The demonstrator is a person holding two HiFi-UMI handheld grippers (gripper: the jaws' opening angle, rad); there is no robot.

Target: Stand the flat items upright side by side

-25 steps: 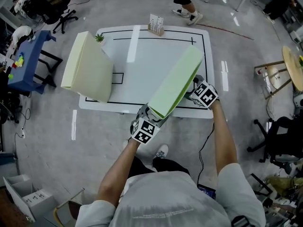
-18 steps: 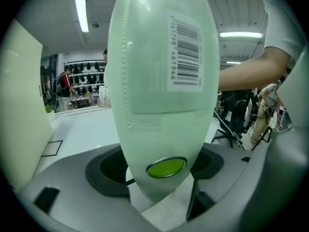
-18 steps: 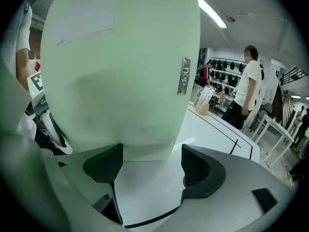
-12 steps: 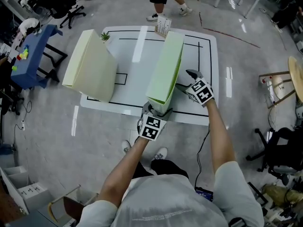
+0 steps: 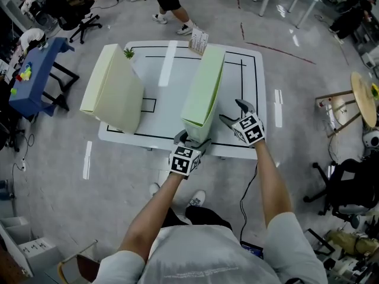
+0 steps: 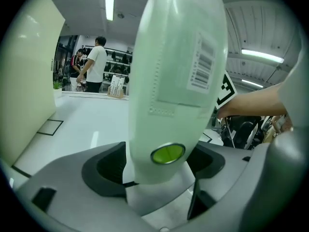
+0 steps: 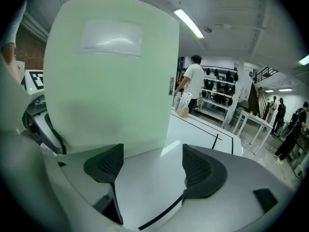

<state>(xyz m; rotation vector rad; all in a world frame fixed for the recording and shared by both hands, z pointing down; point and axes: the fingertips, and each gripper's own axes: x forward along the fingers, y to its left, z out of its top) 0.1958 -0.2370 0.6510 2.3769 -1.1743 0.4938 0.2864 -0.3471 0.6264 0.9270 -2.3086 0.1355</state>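
Observation:
A light green file binder (image 5: 204,87) stands upright on the white table (image 5: 166,81), its spine toward me. My left gripper (image 5: 192,141) is at the foot of that spine (image 6: 178,71). Its jaws are opening, with the spine between them and the pads easing off its sides. My right gripper (image 5: 232,112) is open and holds nothing. It hangs just right of the binder's broad face (image 7: 111,81). A pale yellow binder (image 5: 112,90) stands upright at the table's left edge, well apart from the green one, and shows at the left gripper view's left (image 6: 24,81).
A small card stand (image 5: 198,40) and a tiny green plant (image 5: 128,53) sit at the table's far edge. Black lines mark the tabletop. A person (image 5: 169,2) walks past beyond the table. A blue table (image 5: 32,64) stands at the left.
The green binder has gone from tilted, held between both grippers, to upright on the table. My right gripper has let go and drawn back to the right.

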